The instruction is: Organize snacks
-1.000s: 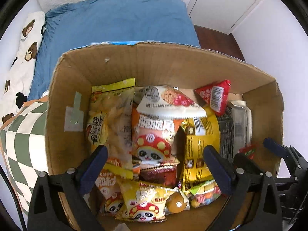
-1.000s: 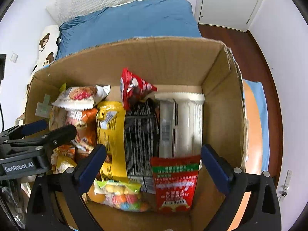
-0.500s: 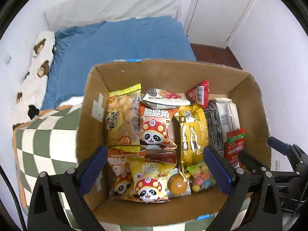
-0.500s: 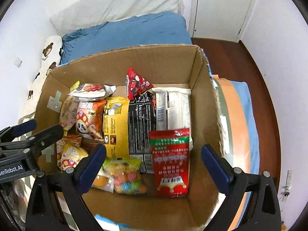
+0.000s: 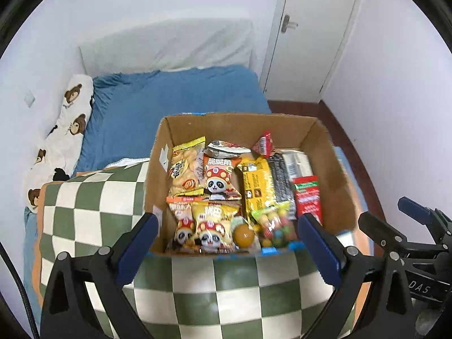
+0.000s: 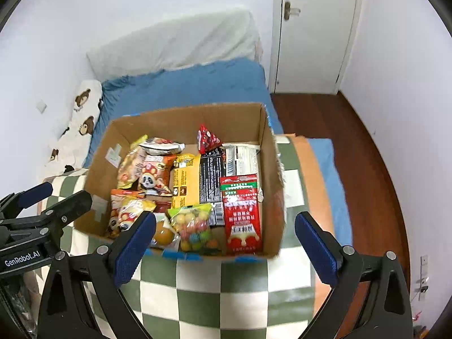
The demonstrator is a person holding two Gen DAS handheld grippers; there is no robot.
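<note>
Snacks (image 5: 226, 192) fill a cardboard box (image 5: 237, 124) that sits on a green-and-white checkered blanket (image 5: 93, 197) spread over the bed (image 5: 175, 99), and by the look of it the sorting is all but finished: every packet in view lies inside the box, none on the blanket or the blue sheet around it. They are laid flat and roughly in rows. At the box's left a pale yellow bag of puffs (image 5: 186, 166) lies beside an orange panda packet (image 5: 219, 179), with two more panda packets (image 5: 206, 226) in front of them; in the middle run a yellow packet (image 6: 185, 180) and a black one (image 6: 210, 178), side by side; toward the right wall a white wrapper (image 6: 243, 159) lies behind a red packet with a green band (image 6: 241, 212). A small red triangular pouch (image 6: 207, 138) stands tilted near the far wall, and a round amber jelly cup (image 6: 163, 233) and a clear bag of coloured candy balls (image 6: 193, 226) sit at the near edge. The left tool (image 5: 226, 243) and the right tool (image 6: 224, 243) both hover above the blanket on the near side of the box, jaws spread wide and holding nothing (each is visible in the other's camera). What may be left is small: straightening the tilted pouch, perhaps, though whether more packets wait out of view cannot be told.
</note>
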